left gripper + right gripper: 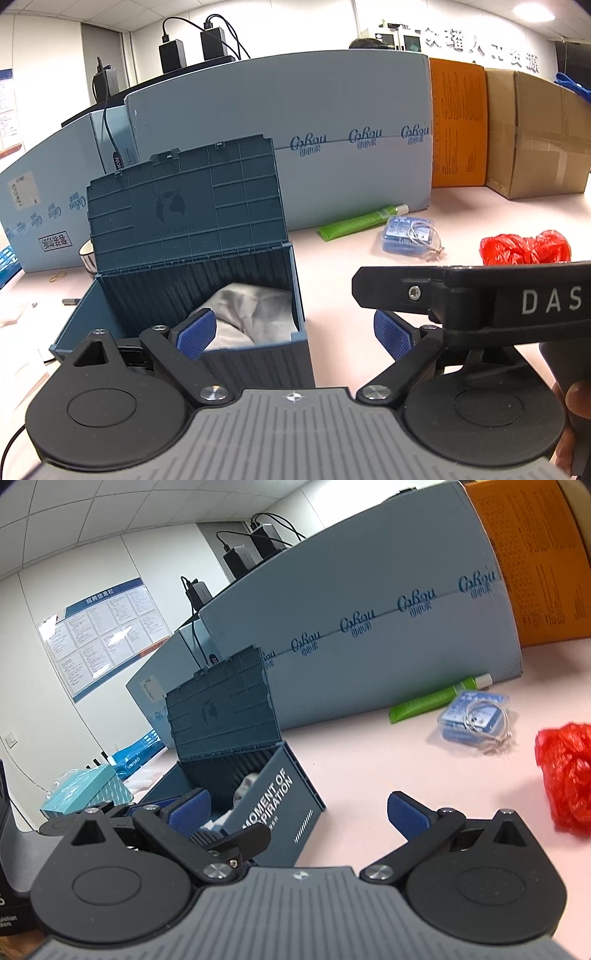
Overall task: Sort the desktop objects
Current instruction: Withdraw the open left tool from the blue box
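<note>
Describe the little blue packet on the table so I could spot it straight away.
Start at the long grey-blue board standing along the pink table. Before its right end lies a green tube, and beside that the blue packet. Only it has a wire loop on top.

Between my left gripper's (293, 334) blue cross-hatched pads (195, 334) I see a dark teal ribbed plastic storage box (255, 354) holding pale grey crumpled cloth (251, 314); its raised lid (184, 206) carries a grid pattern. Ahead of the fingers lie a bright green tube (354, 223), a clear blue-labelled packet (408, 232) and a red crinkled plastic bag (524, 245), all on the pale pink tabletop (351, 266). From my right gripper (299, 812), the box's side shows white lettering.
</note>
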`<state>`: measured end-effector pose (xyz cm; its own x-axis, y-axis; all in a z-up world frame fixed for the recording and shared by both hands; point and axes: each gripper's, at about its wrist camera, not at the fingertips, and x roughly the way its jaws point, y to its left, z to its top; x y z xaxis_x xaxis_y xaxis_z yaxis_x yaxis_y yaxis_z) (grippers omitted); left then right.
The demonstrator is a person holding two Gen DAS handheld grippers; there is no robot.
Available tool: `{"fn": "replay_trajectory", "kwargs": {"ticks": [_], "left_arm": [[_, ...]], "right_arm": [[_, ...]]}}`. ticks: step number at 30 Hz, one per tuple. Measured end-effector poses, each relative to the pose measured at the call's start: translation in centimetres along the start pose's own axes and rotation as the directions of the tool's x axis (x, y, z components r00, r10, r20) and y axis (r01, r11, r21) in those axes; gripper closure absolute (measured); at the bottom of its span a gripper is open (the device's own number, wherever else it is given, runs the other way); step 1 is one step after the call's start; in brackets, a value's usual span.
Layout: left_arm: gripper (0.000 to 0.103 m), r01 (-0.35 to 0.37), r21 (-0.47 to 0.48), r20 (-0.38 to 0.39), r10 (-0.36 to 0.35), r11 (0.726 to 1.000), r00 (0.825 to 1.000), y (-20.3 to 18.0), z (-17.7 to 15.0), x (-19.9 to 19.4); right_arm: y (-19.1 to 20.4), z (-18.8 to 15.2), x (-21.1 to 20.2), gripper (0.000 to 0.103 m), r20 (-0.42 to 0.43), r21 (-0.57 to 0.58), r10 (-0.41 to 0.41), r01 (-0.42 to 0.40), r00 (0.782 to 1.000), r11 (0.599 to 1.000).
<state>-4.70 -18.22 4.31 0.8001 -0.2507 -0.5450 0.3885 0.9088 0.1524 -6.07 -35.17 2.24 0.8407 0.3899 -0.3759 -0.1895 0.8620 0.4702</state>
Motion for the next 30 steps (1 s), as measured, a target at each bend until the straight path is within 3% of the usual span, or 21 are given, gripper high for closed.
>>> {"fn": "replay_trajectory", "kwargs": {"ticks": [16, 30], "left_arm": [[0.011, -0.013, -0.025, -0.063, 0.011, 1.0, 0.998, -1.0, -2.1, -1.3], [0.012, 0.111, -0.001, -0.101, -0.111, 0.994, 0.989, -5.6, -3.2, -0.2]], "right_arm": [[-0.6, -1.9, -1.0, 0.0, -0.058, 0.028, 0.008, -0.006, 0.998, 1.0], [-4.3, -3.1, -4.7, 0.0, -0.052, 0.07, -0.122, 0.126, 0.991, 0.99]]}}
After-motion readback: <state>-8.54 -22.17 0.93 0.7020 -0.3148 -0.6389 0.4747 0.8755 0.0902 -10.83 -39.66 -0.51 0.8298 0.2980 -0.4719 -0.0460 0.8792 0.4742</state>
